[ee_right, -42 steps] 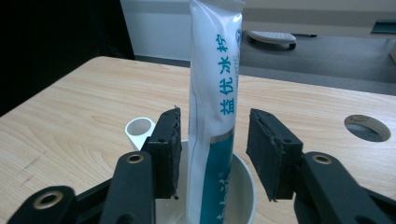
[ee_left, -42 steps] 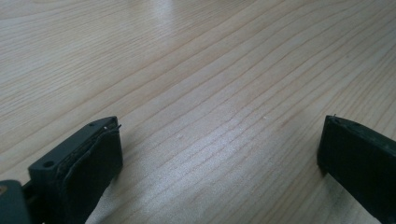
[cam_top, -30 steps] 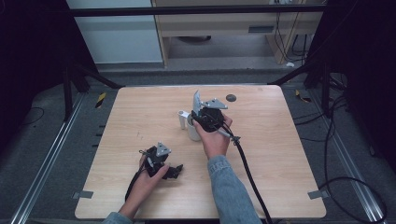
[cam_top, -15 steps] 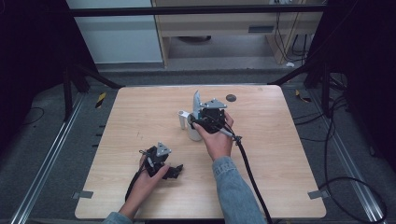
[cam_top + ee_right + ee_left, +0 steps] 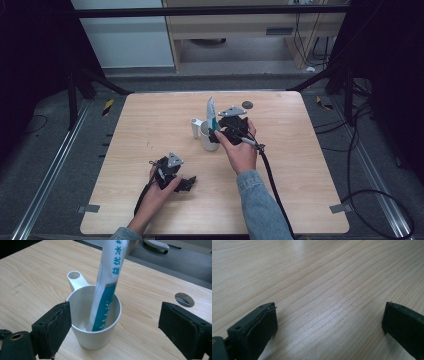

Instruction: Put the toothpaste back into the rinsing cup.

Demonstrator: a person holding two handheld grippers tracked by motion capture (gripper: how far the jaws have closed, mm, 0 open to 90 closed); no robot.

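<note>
One white cup (image 5: 209,139) stands upright near the middle of the wooden surface (image 5: 310,165), its single handle (image 5: 76,280) pointing away from the right gripper. One white-and-teal toothpaste tube (image 5: 106,282) stands in the cup, leaning against its rim, bottom end resting inside. The right gripper (image 5: 223,131) sits just beside the cup, jaws spread wide with nothing between them but the cup ahead. One round hole (image 5: 247,104) lies in the surface beyond the cup. The left gripper (image 5: 186,184) rests well apart from the cup, toward the person, jaws apart over bare wood.
</note>
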